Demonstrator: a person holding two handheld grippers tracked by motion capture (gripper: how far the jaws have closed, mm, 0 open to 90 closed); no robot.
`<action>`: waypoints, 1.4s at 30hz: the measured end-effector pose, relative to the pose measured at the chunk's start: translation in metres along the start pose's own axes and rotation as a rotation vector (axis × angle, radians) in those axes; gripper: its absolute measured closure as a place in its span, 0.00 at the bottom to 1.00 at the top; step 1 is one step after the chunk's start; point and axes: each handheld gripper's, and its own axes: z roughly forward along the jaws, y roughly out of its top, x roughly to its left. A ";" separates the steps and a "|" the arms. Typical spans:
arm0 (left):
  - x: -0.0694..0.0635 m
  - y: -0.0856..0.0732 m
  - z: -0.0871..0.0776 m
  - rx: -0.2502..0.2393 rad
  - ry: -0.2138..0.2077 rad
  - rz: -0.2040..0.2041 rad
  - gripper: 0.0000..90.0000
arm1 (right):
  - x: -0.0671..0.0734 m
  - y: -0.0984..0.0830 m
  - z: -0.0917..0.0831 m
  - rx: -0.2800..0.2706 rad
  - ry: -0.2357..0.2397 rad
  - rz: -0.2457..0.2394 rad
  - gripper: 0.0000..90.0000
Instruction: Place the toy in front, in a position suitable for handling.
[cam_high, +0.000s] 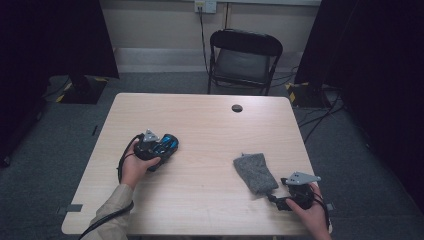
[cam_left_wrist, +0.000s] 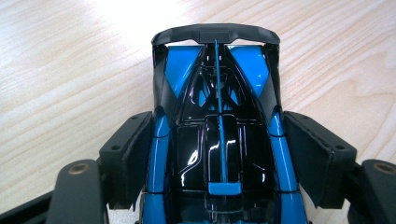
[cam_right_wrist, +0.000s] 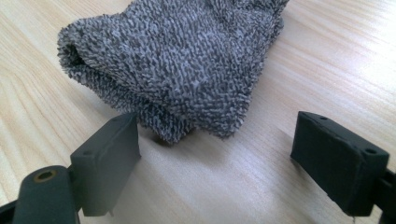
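The left claw (cam_left_wrist: 219, 154) clamps the glossy, rigid toy car (cam_left_wrist: 217, 126) at its mid-body flanks; it's slippery. The right claw (cam_right_wrist: 233, 154) gapes wide just short of the soft grey cloth (cam_right_wrist: 177, 65).

Left gripper (cam_high: 167, 144) low over table's left half, jaws clamped on something between pads, left hand (cam_high: 135, 167) behind. Right gripper (cam_high: 274, 196) near front right edge, jaws wide apart, nothing between, right hand (cam_high: 311, 212) behind.

Blue-black toy car (cam_left_wrist: 219, 140) sits upright; folded grey cloth (cam_right_wrist: 182, 65) lies flat, well apart.
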 end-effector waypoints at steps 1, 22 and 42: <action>0.000 0.000 0.000 -0.004 0.000 0.007 0.30 | 0.000 0.000 0.000 0.000 0.000 0.000 0.16; 0.002 -0.014 -0.007 0.019 -0.017 -0.017 0.27 | 0.000 0.000 0.000 0.000 -0.001 0.001 0.16; -0.009 0.009 -0.018 -0.018 -0.034 -0.020 0.30 | 0.000 0.000 0.000 0.000 0.000 0.001 0.16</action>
